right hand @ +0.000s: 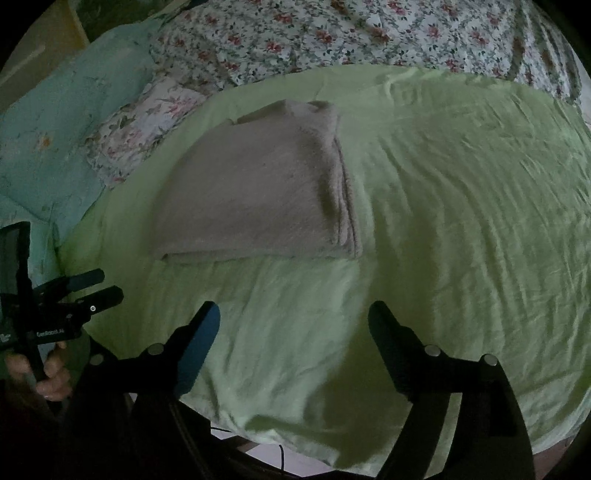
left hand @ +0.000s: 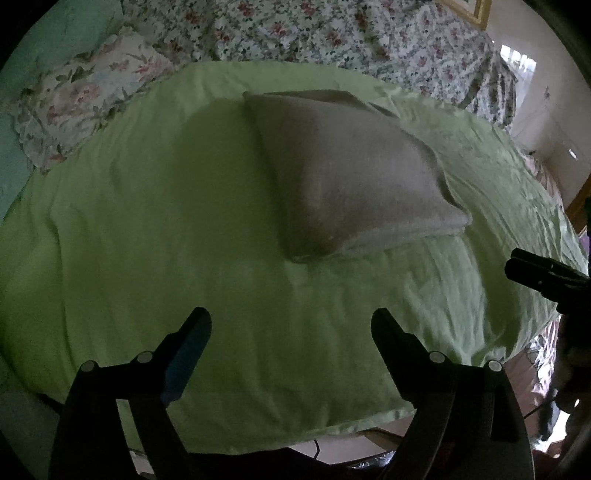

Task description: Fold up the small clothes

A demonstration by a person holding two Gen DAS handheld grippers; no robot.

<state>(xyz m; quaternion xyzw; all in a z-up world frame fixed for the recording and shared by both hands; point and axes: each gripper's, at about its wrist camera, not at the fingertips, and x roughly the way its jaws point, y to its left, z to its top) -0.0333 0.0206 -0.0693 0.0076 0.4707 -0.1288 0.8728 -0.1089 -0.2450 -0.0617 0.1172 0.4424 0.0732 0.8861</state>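
Left wrist view: the left gripper (left hand: 291, 325) hangs with jaws spread and empty above the green sheet (left hand: 147, 221); the grey garment (left hand: 351, 184) lies ahead, folded into a compact stack; right wrist view: the right gripper (right hand: 294, 319) is likewise spread, holding nothing; folding looks finished

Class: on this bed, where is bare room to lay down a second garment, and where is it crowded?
Free: green sheet right of the folded beige cloth, and the strip between it and the near edge. Crowded: floral pillow and floral quilt along the left and far sides.
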